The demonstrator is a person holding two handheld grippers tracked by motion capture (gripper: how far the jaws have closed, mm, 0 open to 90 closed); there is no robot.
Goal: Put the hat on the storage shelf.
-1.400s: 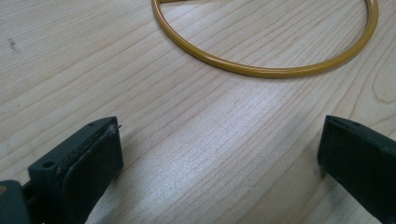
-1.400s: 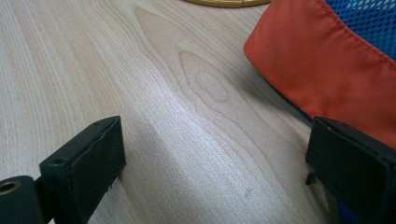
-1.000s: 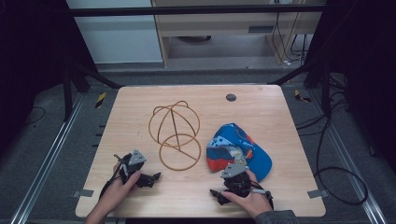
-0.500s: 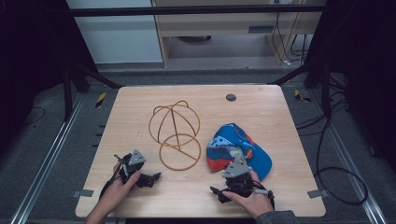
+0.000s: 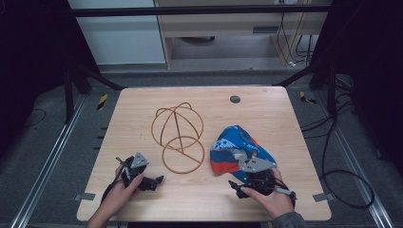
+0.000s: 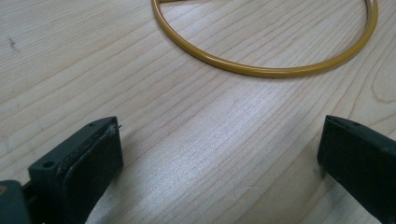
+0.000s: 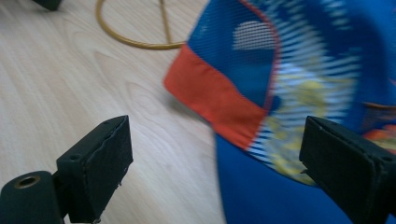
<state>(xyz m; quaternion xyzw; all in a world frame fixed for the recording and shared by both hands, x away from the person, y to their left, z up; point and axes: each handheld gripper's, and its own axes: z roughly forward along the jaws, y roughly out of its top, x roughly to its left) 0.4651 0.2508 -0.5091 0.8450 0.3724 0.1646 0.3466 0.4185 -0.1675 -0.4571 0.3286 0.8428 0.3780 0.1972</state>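
Observation:
A blue cap [image 5: 240, 151] with a red band and mesh panels lies on the right half of the wooden table [image 5: 266, 114]. A gold wire stand [image 5: 178, 135], a dome on a ring base, lies mid-table. My right gripper [image 5: 234, 186] sits at the cap's near edge, held by a hand, and is open. The cap [image 7: 299, 84] rises just beyond the jaws in the right gripper view, with its red band [image 7: 219, 105] ahead. My left gripper [image 5: 159, 179] rests at the front left, open. Its view shows the stand's ring [image 6: 280, 70] a short way past bare wood.
A small dark round disc [image 5: 235, 99] sits near the table's far edge. Metal frame rails [image 5: 57, 152] run along both sides of the table. Cables [image 5: 342, 185] trail on the floor to the right. Bare wood stretches across the far part of the table.
The right gripper has shifted a little toward the cap. The left gripper has stayed where it was.

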